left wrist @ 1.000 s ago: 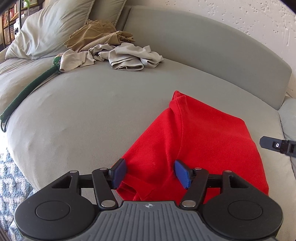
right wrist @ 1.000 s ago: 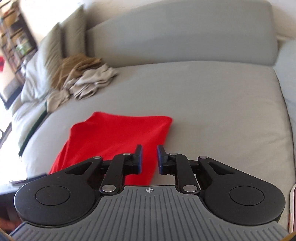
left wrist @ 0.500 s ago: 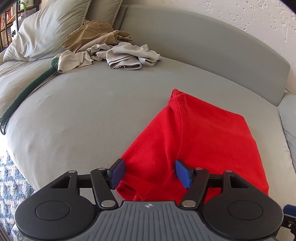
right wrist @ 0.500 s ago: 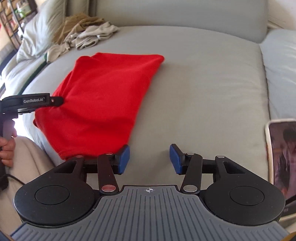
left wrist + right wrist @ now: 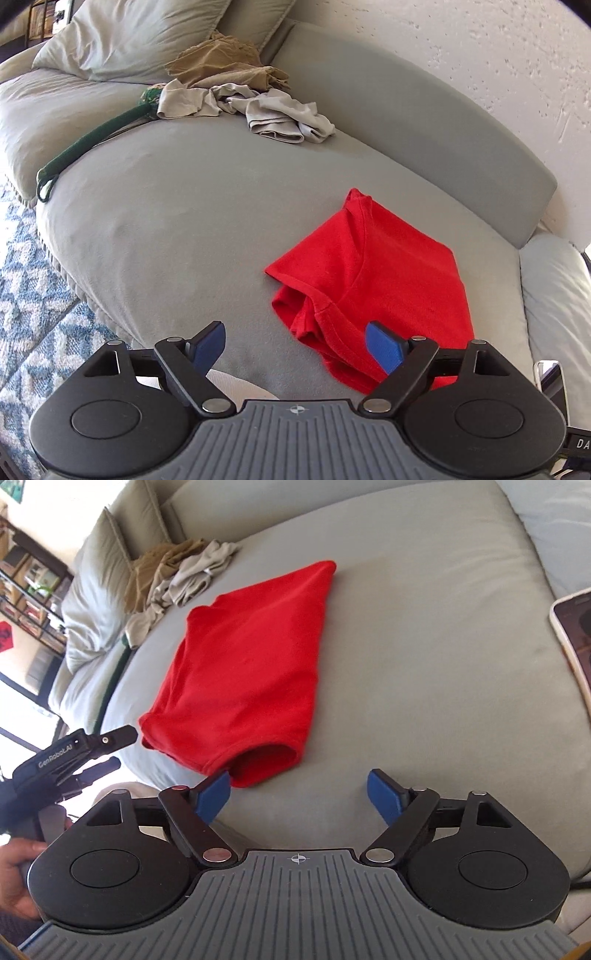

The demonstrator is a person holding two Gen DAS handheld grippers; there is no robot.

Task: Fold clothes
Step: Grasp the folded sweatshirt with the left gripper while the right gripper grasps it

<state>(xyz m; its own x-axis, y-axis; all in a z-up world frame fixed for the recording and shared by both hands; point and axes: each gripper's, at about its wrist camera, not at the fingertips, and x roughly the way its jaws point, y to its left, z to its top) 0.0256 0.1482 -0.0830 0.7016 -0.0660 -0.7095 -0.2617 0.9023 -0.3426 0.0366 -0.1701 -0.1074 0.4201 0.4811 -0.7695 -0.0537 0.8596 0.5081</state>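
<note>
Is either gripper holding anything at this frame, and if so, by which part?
Nothing is held. The left gripper and the right gripper are both open and empty; the red shirt lies free on the sofa cushion.

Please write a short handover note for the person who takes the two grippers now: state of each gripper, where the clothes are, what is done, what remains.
Left gripper: open, empty, at the near edge of the red shirt.
Right gripper: open, empty, beside the shirt's near open end.
Done: the red shirt lies folded on the grey sofa seat.
Left: the heap of beige clothes by the pillow is unfolded.
</note>
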